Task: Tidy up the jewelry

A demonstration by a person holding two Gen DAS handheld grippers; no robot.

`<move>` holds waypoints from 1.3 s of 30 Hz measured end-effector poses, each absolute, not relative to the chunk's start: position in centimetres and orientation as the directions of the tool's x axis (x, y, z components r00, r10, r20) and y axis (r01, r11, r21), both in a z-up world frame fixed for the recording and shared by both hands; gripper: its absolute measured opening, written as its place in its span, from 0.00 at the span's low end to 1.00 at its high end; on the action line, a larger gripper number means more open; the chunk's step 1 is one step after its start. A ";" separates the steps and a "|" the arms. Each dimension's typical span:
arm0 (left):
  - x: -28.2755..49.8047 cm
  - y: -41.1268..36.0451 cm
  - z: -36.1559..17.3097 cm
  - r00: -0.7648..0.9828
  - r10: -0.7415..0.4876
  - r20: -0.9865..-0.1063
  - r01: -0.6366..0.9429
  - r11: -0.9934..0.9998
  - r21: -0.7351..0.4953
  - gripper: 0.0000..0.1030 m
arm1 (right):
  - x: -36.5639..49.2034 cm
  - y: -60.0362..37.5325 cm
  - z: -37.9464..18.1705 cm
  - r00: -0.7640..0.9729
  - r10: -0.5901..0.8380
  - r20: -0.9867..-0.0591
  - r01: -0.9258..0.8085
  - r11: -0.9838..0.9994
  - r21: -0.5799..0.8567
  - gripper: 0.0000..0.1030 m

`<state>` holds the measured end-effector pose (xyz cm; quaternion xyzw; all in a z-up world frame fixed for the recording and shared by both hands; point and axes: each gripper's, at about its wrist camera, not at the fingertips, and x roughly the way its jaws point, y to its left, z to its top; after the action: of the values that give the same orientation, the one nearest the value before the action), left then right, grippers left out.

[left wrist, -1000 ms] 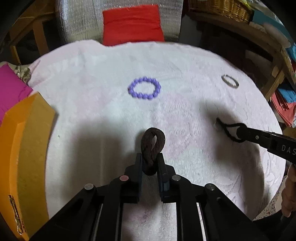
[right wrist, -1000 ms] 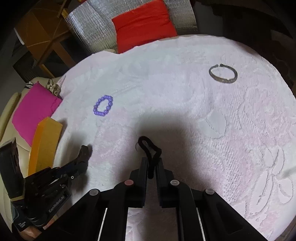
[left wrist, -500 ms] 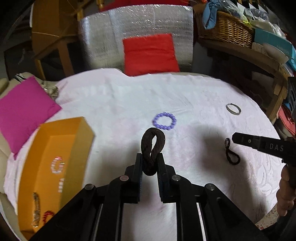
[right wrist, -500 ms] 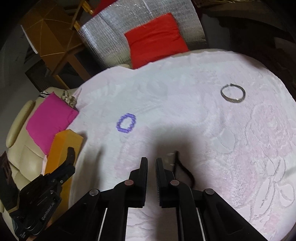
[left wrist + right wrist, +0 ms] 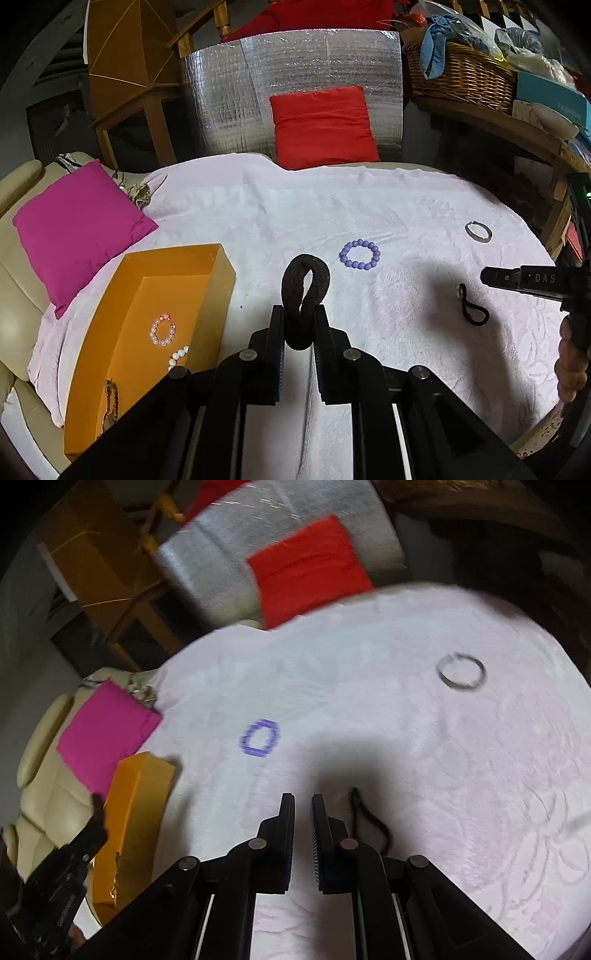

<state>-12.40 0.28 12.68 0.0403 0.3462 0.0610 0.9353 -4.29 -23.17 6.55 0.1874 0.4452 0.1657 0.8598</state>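
Note:
My left gripper (image 5: 300, 321) is shut on a thick dark hair tie (image 5: 304, 291) and holds it above the white cloth, right of the orange box (image 5: 122, 354). The box holds a pink bead bracelet (image 5: 162, 330) and other pieces. My right gripper (image 5: 303, 805) is nearly shut and empty; it also shows at the right of the left wrist view (image 5: 517, 278). A thin black cord loop (image 5: 369, 816) lies on the cloth just right of it, also seen in the left wrist view (image 5: 472, 312). A purple bead bracelet (image 5: 359, 254) and a silver bangle (image 5: 478, 231) lie farther back.
A magenta cushion (image 5: 77, 229) lies left of the box on a beige seat. A red cushion (image 5: 323, 125) leans on a silver foil panel at the back. A wicker basket (image 5: 461, 74) stands on a wooden shelf at the right. The cloth's round edge drops off at right.
My left gripper rose and pulled back with the hair tie, bringing the orange box into view. My right gripper let go of the black cord, which now lies on the cloth.

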 end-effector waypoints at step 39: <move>-13.4 8.7 13.7 0.760 0.189 -0.623 -0.212 0.977 0.038 0.15 | -6.3 -9.2 9.7 0.561 0.514 -0.649 -0.370 0.857 0.358 0.06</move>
<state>-13.36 8.68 13.68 -0.0175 0.3299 0.1068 0.9378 -6.28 -9.20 9.71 0.0907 0.3950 0.2514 0.8789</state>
